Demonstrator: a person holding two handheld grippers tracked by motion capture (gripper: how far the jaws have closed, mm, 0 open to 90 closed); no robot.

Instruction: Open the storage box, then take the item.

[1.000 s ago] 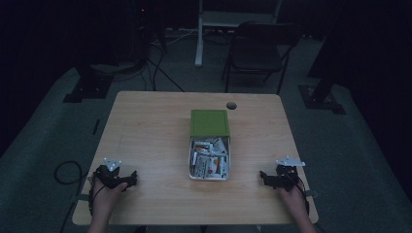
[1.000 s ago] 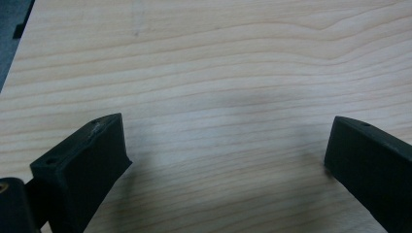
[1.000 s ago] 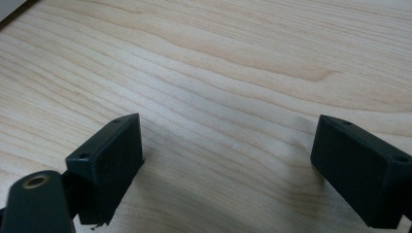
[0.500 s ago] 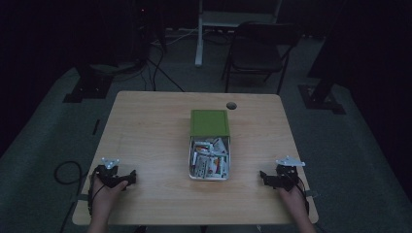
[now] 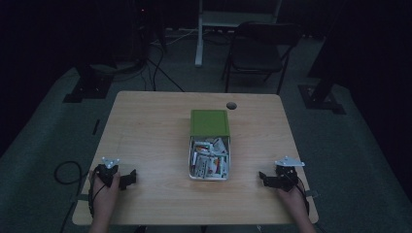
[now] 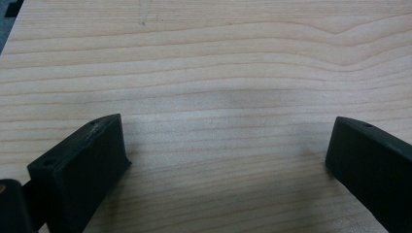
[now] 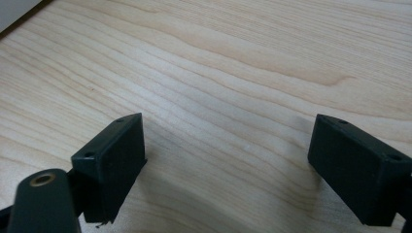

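The left gripper [image 5: 127,178] sits at the lower left of the high view, held in a hand [image 5: 104,194], its jaws spread wide with nothing between them but bare wood. The right gripper [image 5: 265,178] sits at the lower right of that view, jaws equally wide apart and empty, pointing toward the middle. Between the two, well apart from both, a metal box [image 5: 209,162] of small packets lies at the centre of the table [image 5: 145,136], its green lid [image 5: 209,123] touching its far end.
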